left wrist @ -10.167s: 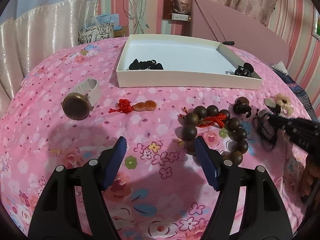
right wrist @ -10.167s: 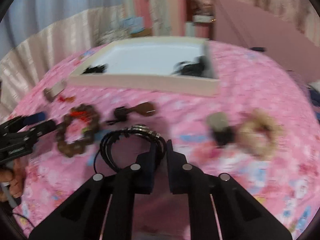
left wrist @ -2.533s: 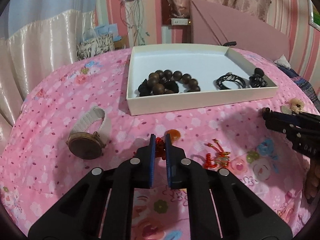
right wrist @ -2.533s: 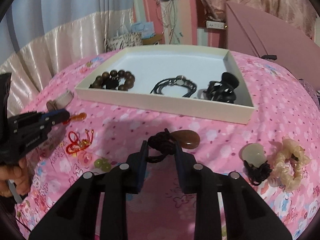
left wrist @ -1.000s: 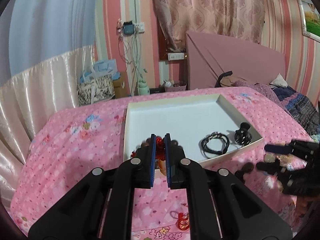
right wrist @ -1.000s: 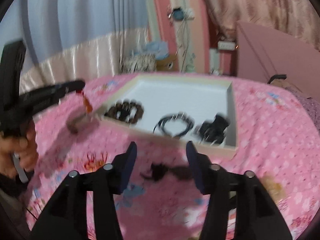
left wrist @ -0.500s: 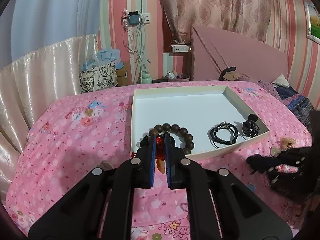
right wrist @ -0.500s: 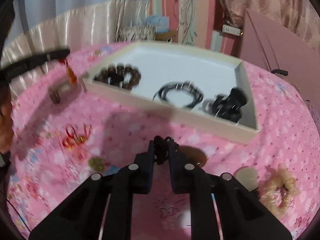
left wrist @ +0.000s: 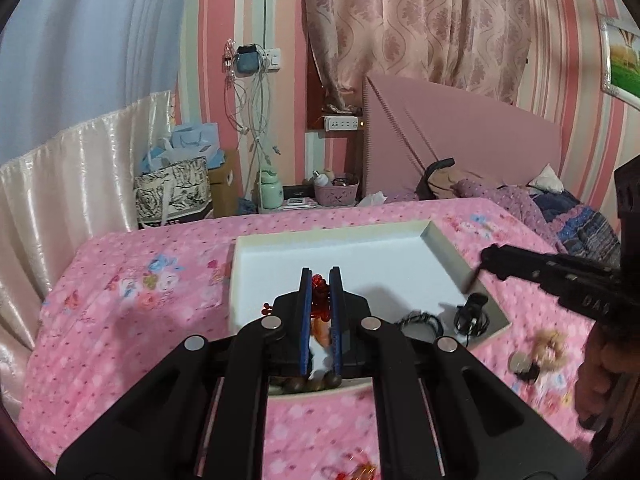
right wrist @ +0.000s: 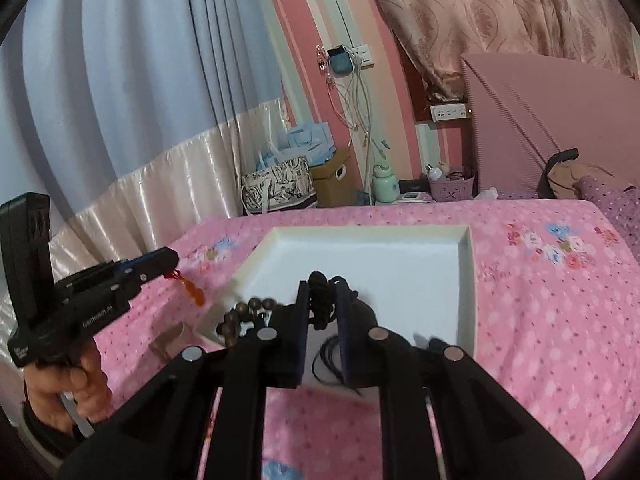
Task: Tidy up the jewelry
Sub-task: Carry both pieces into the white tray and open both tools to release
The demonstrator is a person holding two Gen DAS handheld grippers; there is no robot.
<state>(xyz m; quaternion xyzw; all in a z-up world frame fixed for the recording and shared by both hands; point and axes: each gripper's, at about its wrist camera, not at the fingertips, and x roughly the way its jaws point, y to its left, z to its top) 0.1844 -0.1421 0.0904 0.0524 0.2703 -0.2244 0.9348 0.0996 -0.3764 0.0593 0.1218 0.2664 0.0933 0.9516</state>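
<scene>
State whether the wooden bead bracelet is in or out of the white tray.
In: the wooden bead bracelet lies inside the white tray, at its near left corner.

Floral bedspread [left wrist: 120,320]; curtain [left wrist: 420,20] — bag [left wrist: 172,188]

Left tool [left wrist: 319,280] clamped shut, angled downward; right tool [right wrist: 323,292] clamped shut, angled downward

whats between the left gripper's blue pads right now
In the left wrist view, the left gripper is shut on the red knotted cord of an orange gourd pendant, above the white tray.
</scene>
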